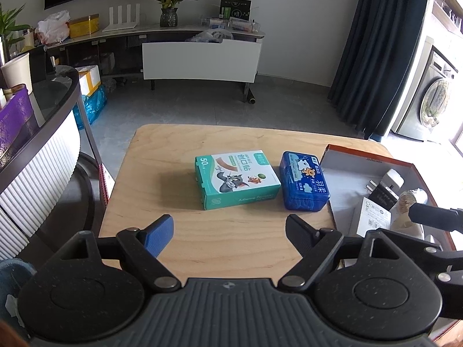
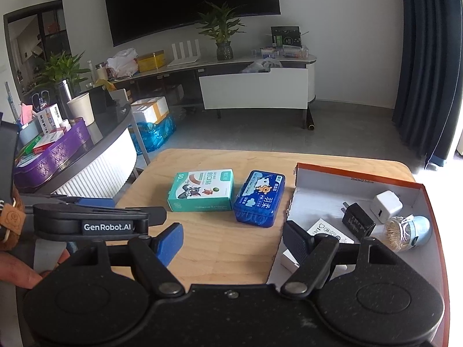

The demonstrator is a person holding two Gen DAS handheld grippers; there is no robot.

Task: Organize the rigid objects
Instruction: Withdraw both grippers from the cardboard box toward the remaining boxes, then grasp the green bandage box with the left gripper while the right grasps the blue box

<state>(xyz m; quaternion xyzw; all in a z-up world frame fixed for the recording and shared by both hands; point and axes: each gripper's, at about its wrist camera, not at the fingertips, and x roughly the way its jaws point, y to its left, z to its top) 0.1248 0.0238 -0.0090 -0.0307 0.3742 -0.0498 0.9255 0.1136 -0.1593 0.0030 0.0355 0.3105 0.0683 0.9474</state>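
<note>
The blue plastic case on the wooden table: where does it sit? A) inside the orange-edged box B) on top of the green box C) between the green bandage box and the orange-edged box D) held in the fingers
C: the blue plastic case lies on the table, green bandage box on one side, orange-edged box on the other.

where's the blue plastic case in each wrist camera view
Left wrist: the blue plastic case lies right of centre on the wooden table, between the green bandage box and the orange-edged cardboard box.
Right wrist: blue plastic case sits near centre, the same two neighbours either side.
Shared landmark: the green bandage box.
</note>
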